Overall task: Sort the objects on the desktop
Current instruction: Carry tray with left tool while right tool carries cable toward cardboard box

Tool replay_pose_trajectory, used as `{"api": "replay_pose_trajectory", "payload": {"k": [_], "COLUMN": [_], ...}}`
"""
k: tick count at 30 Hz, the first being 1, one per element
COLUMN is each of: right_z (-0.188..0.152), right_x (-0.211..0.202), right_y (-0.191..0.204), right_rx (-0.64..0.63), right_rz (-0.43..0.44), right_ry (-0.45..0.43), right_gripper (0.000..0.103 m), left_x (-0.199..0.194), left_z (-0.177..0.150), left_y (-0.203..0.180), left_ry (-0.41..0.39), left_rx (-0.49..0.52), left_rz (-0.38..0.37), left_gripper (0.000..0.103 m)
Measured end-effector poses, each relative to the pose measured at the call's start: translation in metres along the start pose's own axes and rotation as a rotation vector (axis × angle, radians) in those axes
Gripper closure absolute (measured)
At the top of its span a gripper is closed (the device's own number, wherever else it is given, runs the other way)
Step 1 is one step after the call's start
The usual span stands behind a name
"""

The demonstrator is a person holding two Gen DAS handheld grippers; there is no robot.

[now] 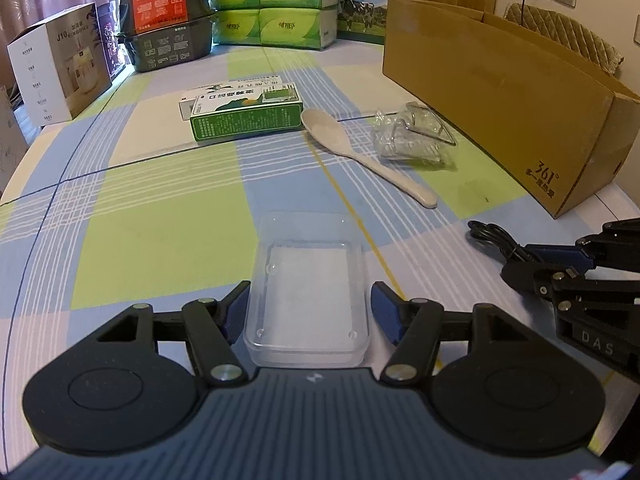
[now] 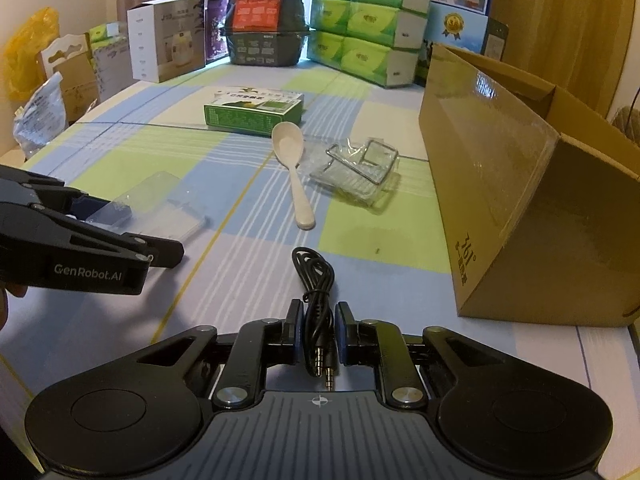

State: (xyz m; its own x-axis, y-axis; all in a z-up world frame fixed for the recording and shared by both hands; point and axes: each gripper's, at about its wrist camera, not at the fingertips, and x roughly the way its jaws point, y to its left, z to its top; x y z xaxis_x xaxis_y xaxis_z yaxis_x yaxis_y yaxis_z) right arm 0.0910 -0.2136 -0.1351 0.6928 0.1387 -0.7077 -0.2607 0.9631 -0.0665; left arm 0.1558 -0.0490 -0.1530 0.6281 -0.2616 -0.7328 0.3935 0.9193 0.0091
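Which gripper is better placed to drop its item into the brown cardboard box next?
Right. The right gripper straddles the coiled black audio cable, with the brown cardboard box right beside it; the left gripper brackets the clear plastic case farther away.

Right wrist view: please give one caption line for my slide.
Right gripper straddles a coiled black audio cable on the checked tablecloth, cardboard box alongside.

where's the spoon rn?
The spoon lies mid-table in both wrist views, bowl by the green box, with the bagged wire rack on its right and the cardboard box beyond.
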Motion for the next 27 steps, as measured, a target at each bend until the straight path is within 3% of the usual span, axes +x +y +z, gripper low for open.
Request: {"api": "replay_pose_trajectory", "payload": {"k": [3,6,13,27], "right_z": [0.000,0.000,0.002,0.014], "right_x": [0.001,0.000,-0.006,-0.064], "right_y": [-0.001,-0.002,-0.007,-0.030], "right_rx": [0.015,0.027,0.063,0.139], "right_rz": [0.003,0.007,0.020,0.016], "right_ry": [0.001,0.002,0.020,-0.054], "right_gripper": [0.091,0.092,0.093,0.093], "left_x": [0.002,0.002,-0.004,-0.060], "left_z": [0.001,0.001,0.000,0.004], "left_y": [-0.001,-0.002,-0.008,-0.031], "left_ry": [-0.002,-0.005,0.004,-0.018], "left_rx": [-0.002,-0.004,0.027,-0.119], "left_rz": [0.001,-0.003,-0.008,-0.008], "left_gripper": [0.044,0.051,0.052,0.052]}}
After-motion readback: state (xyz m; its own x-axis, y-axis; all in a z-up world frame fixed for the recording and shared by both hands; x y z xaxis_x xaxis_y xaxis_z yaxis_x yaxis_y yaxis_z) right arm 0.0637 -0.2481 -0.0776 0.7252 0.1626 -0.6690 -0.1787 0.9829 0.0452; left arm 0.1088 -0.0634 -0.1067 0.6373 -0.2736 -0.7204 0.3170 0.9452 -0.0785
